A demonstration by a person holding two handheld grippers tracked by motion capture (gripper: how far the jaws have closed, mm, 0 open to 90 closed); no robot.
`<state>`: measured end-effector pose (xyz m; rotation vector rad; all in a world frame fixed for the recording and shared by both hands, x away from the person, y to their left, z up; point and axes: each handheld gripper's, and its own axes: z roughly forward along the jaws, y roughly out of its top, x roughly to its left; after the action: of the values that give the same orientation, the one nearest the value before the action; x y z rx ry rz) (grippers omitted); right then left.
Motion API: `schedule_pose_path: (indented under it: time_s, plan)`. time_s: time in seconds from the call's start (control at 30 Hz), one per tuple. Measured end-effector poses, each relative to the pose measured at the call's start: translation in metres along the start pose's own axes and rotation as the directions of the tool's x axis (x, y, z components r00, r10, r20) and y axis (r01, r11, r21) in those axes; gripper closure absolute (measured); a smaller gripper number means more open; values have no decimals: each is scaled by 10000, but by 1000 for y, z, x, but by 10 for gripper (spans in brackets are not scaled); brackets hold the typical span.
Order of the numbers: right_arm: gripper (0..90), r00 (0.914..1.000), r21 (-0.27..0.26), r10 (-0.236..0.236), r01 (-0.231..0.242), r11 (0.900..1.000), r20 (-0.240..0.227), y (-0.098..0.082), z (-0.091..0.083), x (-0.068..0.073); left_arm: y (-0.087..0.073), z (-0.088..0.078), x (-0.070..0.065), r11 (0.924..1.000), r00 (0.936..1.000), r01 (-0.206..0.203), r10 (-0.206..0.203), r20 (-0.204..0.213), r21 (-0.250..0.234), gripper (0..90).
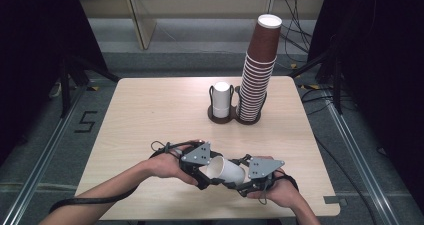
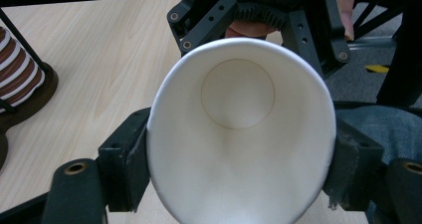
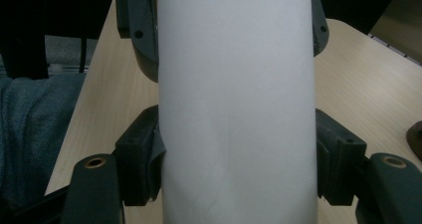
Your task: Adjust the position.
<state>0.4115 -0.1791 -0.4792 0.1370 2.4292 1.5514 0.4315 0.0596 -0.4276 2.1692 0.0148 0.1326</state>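
White paper cup point(image 2: 241, 134) lay mouth-on to the camera, inside and round base plain to see; left claw point(image 2: 241, 169) pads pressed its rim on both sides, squeezing it oval; right claw point(image 2: 259, 22) gripped the far end; brown-and-white cup stack point(image 2: 17, 72) at left edge on pale worktop point(image 2: 99, 59).

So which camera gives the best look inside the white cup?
The left gripper view: it looks straight into the white cup, showing the rim squeezed oval and the round bottom. The right gripper view shows the cup's plain outer wall. The high view shows it lying sideways between both hand-held grippers, mouth toward the left.
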Motion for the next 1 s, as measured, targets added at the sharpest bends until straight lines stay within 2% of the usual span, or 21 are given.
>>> schedule_pose_path:
  time_s: [0.17,0.2,0.23,0.33,0.43,0.5,0.6,0.67,0.7,0.77,0.8,0.87,1.0]
  plan:
    - [307,9996,228,80,-87,9997,284,3,1,0,4,-1,-1,9991,9995,-188,197,-229,390,249]
    - [292,9994,367,73,-85,9993,338,3,1,0,5,-1,0,9985,9995,-204,216,-239,504,248]
    - [269,9989,516,341,-358,9980,325,4,2,2,5,-2,0,9980,9992,-217,236,-316,596,247]
    - [199,9985,829,315,-352,9959,454,4,4,1,8,-4,4,9976,9991,-26,55,-420,695,244]
    - [153,9973,1161,505,-566,9916,542,2,6,2,10,-9,7,9935,9985,-79,139,-520,1139,243]
    - [151,9968,1347,582,-650,9887,540,1,6,2,11,-12,9,9875,9972,-346,443,-599,1538,243]
    - [150,9962,1560,346,-469,9866,803,0,5,0,12,-14,12,9794,9960,-430,574,-679,1974,242]
    - [152,9948,1645,529,-668,9841,872,0,3,0,11,-14,12,9740,9956,-391,569,-738,2233,241]
    - [152,9949,1675,465,-611,9840,893,-1,2,0,10,-15,12,9698,9949,-492,686,-735,2388,241]
    - [154,9942,1657,336,-502,9849,1017,-1,0,-2,9,-15,12,9663,9954,-385,595,-751,2544,241]
    - [154,9936,1679,530,-693,9834,1002,-1,0,-1,9,-15,12,9639,9951,-397,619,-767,2632,241]
    - [155,9933,1777,438,-625,9821,1070,-1,-3,-2,9,-17,13,9561,9945,-468,718,-764,2892,241]
    - [157,9923,1813,463,-668,9812,1149,-1,-5,-3,12,-19,15,9463,9937,-453,756,-829,3200,241]
